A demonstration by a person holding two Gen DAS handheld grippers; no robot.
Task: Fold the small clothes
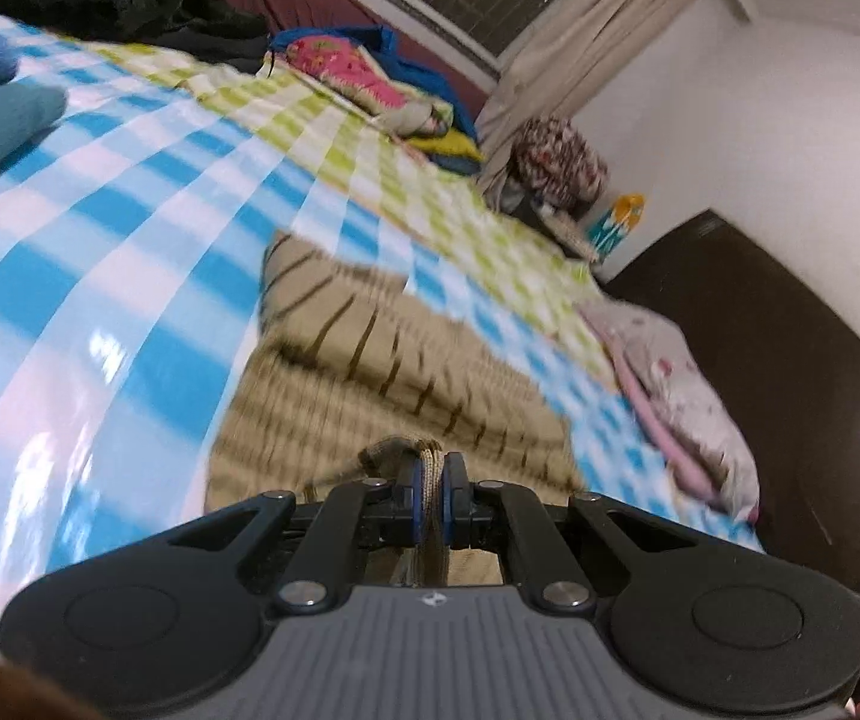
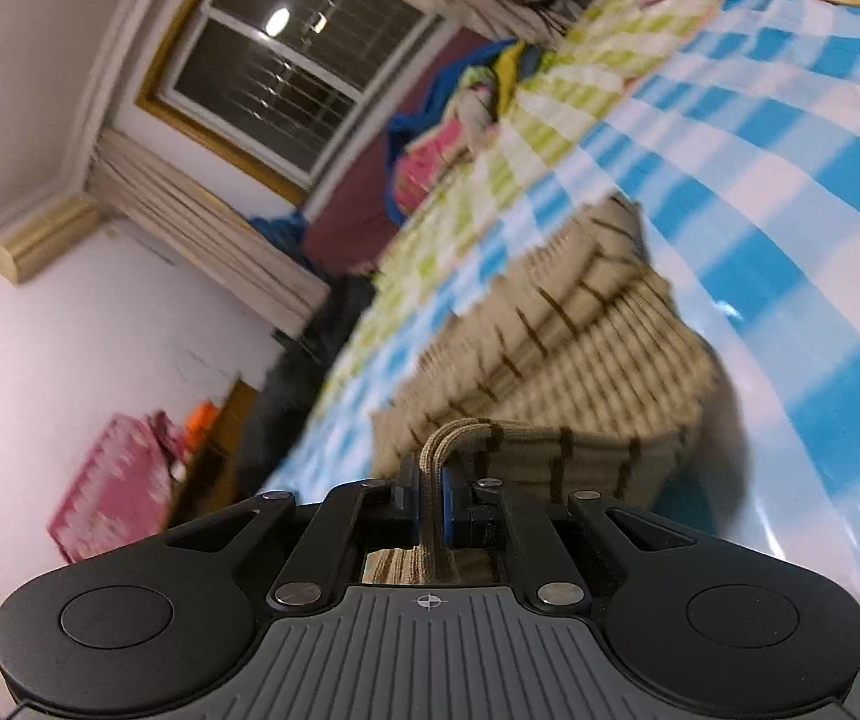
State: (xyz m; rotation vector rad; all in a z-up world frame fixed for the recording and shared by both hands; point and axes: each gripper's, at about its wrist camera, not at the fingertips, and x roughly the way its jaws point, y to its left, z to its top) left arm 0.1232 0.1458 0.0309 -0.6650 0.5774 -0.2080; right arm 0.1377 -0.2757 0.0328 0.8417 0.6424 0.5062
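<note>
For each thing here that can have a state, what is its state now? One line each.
Left tool: shut on the beige garment's edge.
Right tool: shut on the beige garment's edge.
Beige garment: partly folded, lying on the checked sheet.
Window: closed, dark outside.
Curtain: drawn aside.

Both wrist cams low, close, tilted; prob. share striped garment (image 1: 369, 360).

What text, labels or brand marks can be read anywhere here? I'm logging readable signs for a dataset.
No readable words or numbers in either view.
Left tongs: a small pale emblem on the grey body, too small to read.
Right tongs: a crosshair symbol on the grey body, no lettering.
Colourful package by the wall: printing too blurred to read.
Beige striped garment: no label visible.
</note>
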